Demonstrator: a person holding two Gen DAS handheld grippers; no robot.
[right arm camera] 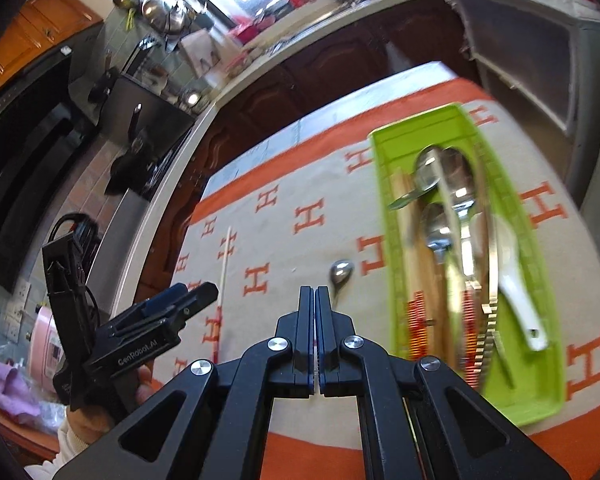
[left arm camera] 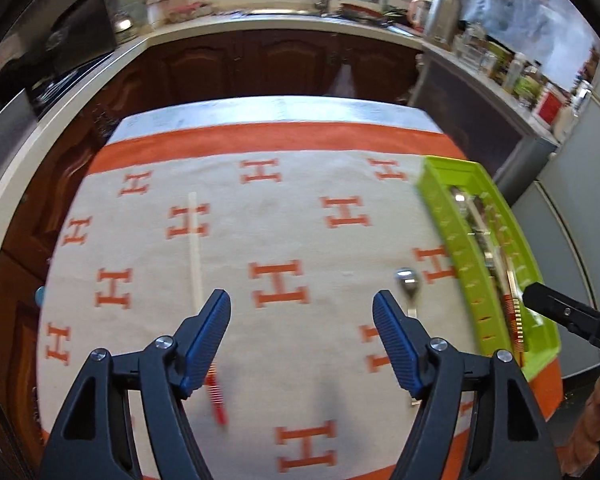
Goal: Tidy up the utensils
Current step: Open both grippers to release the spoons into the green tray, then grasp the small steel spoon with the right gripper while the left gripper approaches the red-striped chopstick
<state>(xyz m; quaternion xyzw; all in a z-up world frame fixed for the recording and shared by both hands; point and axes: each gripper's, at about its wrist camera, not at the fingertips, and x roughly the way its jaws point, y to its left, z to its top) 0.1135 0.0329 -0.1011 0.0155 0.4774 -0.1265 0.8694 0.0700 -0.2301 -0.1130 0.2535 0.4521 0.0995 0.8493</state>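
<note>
My left gripper (left arm camera: 302,300) hangs open above the H-patterned cloth (left arm camera: 284,216), nothing between its blue pads. A loose chopstick (left arm camera: 196,248) with a red end lies under its left finger, and a small metal spoon (left arm camera: 406,280) by its right finger. The green tray (left arm camera: 448,216) at the right holds several utensils. In the right wrist view my right gripper (right arm camera: 314,292) is shut and empty, pointing at the small spoon (right arm camera: 340,272). The tray (right arm camera: 396,140) carries metal spoons (right arm camera: 448,176), a white spoon (right arm camera: 516,292) and chopsticks (right arm camera: 416,264). The loose chopstick (right arm camera: 225,264) lies left, near the left gripper (right arm camera: 196,296).
The table's far edge faces dark wooden cabinets (left arm camera: 260,64) under a counter with a sink and clutter. A stove and pans (right arm camera: 152,152) stand at the left. A grey shelf unit (right arm camera: 540,72) and an appliance stand off the table's right side. A hand (right arm camera: 100,412) grips the left tool.
</note>
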